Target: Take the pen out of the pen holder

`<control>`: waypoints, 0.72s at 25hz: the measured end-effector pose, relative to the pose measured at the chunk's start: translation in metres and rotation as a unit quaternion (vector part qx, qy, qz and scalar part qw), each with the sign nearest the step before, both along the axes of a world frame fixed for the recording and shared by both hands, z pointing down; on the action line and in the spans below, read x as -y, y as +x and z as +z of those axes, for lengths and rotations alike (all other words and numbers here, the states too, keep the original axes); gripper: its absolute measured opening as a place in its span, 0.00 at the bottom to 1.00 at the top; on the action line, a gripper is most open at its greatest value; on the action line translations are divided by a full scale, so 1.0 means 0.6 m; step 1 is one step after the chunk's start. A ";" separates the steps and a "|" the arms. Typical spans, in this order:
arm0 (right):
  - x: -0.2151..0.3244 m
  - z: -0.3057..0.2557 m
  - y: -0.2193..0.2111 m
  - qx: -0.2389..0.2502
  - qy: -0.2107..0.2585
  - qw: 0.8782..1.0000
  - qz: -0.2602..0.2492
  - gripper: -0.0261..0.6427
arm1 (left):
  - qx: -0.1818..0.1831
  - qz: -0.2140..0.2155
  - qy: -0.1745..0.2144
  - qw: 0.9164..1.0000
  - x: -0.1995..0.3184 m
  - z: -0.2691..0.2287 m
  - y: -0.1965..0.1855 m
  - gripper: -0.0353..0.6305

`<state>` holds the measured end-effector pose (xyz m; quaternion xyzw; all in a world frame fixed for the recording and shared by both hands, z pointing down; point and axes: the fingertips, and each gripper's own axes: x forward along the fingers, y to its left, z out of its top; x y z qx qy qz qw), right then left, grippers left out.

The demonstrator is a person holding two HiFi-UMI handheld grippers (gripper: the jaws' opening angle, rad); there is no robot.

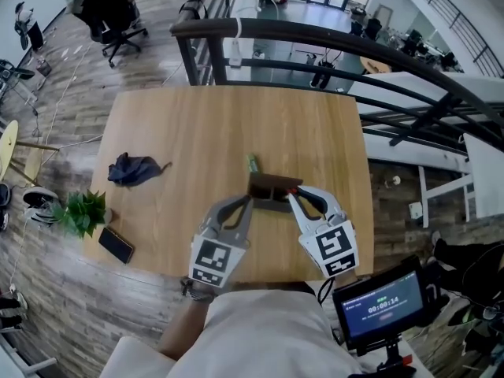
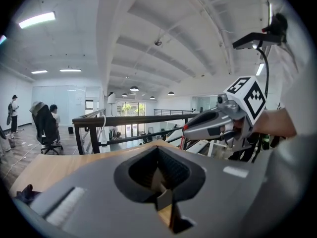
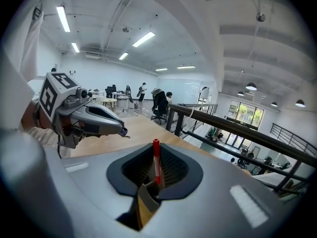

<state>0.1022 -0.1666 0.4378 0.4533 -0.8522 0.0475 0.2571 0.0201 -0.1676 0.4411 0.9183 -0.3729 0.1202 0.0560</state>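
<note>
Open-plan office on an upper level; a dark railing (image 1: 315,34) runs well beyond both tools and an office chair (image 1: 110,10) stands farther off past it. Work surface: a light wooden table (image 1: 197,132).

Step in hand (judged): drawing a pen out of the pen holder (image 1: 268,186).
- The holder, a dark brown box, sits just ahead of both tool tips, which meet it from either side.
- Right gripper (image 1: 293,197): jaws pressed onto a red pen (image 3: 156,157), which stands upright between the ribbed pads with its top poking above them. The grip is at the holder's near right corner.
- Cannot tell whether the pen's lower end has cleared the holder's rim.
- Left gripper (image 1: 250,201): jaws pressed together with nothing between them, tip at the holder's left side. It probably steadies the box.
- A green pen (image 1: 253,163) sticks up at the holder's far side, beyond both tips.

Next move (judged): raise the right tool straight along the pen's length, keeping the pinch firm, with the left tip against the holder so that it does not lift or tip.

Elsewhere on the table, well out to the left gripper's outer side: a crumpled dark cloth (image 1: 132,168), a phone (image 1: 116,245) and a small green plant (image 1: 79,211) at the edge.
</note>
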 end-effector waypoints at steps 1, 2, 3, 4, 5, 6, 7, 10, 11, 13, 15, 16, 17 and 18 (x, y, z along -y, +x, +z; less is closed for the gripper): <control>-0.001 -0.003 0.003 0.001 0.003 1.000 0.004 0.10 | 0.000 0.003 0.003 1.000 0.001 -0.003 0.003 0.05; -0.003 -0.006 0.006 0.001 0.005 1.000 0.007 0.10 | -0.001 0.006 0.006 1.000 0.001 -0.007 0.006 0.05; -0.004 -0.010 0.009 0.002 0.008 1.000 0.010 0.10 | -0.002 0.009 0.009 1.000 0.001 -0.010 0.009 0.05; -0.006 -0.013 0.011 0.002 0.011 1.000 0.013 0.10 | -0.003 0.011 0.011 1.000 0.002 -0.013 0.011 0.05; -0.007 -0.015 0.014 0.003 0.013 1.000 0.016 0.10 | -0.003 0.013 0.013 1.000 0.002 -0.016 0.014 0.05; -0.007 -0.017 0.017 0.004 0.016 1.000 0.019 0.10 | -0.004 0.016 0.015 1.000 0.003 -0.018 0.016 0.05; -0.008 -0.019 0.019 0.005 0.018 1.000 0.022 0.10 | -0.004 0.018 0.017 1.000 0.004 -0.020 0.018 0.05; -0.013 -0.025 0.027 0.008 0.023 0.999 0.031 0.10 | -0.004 0.026 0.023 0.999 0.003 -0.028 0.025 0.05; -0.014 -0.027 0.030 0.009 0.026 0.999 0.034 0.10 | -0.003 0.028 0.026 0.999 0.004 -0.031 0.027 0.05; -0.015 -0.032 0.037 0.013 0.032 0.999 0.042 0.10 | -0.003 0.033 0.031 0.999 0.005 -0.036 0.033 0.05; -0.015 -0.038 0.044 0.016 0.041 0.998 0.050 0.10 | -0.003 0.038 0.035 0.999 0.007 -0.041 0.037 0.05; -0.015 -0.041 0.046 0.017 0.045 0.997 0.054 0.10 | -0.003 0.040 0.037 0.999 0.008 -0.044 0.039 0.05; -0.016 -0.044 0.048 0.018 0.048 0.997 0.056 0.10 | -0.003 0.041 0.040 0.998 0.008 -0.047 0.040 0.05; -0.017 -0.048 0.050 0.020 0.050 0.997 0.059 0.10 | -0.003 0.042 0.042 0.998 0.009 -0.049 0.041 0.05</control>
